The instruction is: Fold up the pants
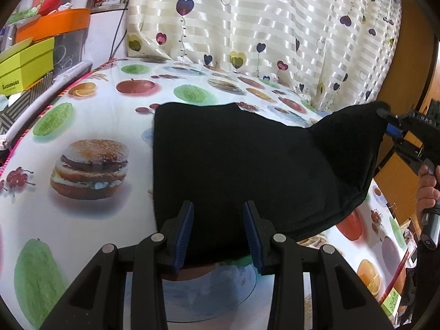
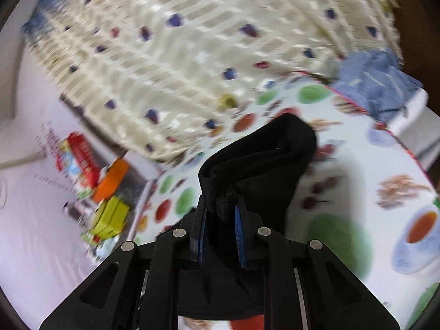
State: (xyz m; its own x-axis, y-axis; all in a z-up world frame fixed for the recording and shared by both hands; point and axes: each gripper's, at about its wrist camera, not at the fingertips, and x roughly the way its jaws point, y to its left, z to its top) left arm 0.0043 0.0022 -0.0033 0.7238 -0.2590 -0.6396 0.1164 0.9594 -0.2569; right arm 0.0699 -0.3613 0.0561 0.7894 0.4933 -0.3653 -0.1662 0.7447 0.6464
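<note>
Black pants (image 1: 233,151), folded into a broad panel, lie on a table (image 1: 96,110) with a food-print cover. My left gripper (image 1: 218,205) hovers open at their near edge, the dark fabric showing between its blue pads (image 1: 184,228), which stand apart from it. At the right, my right gripper (image 1: 385,112) is shut on the far right corner and holds it up off the table, so the cloth drapes down from it. The blurred right wrist view shows that gripper (image 2: 221,202) with a bunched fold of the pants (image 2: 261,159) pinched between its pads.
A heart-print curtain (image 1: 261,27) hangs behind the table. Yellow-green (image 1: 27,63) and orange (image 1: 55,24) boxes are stacked beyond the left edge. A person's hand (image 1: 426,189) holds the right gripper's handle. A blue cloth (image 2: 376,82) lies at the table's far corner.
</note>
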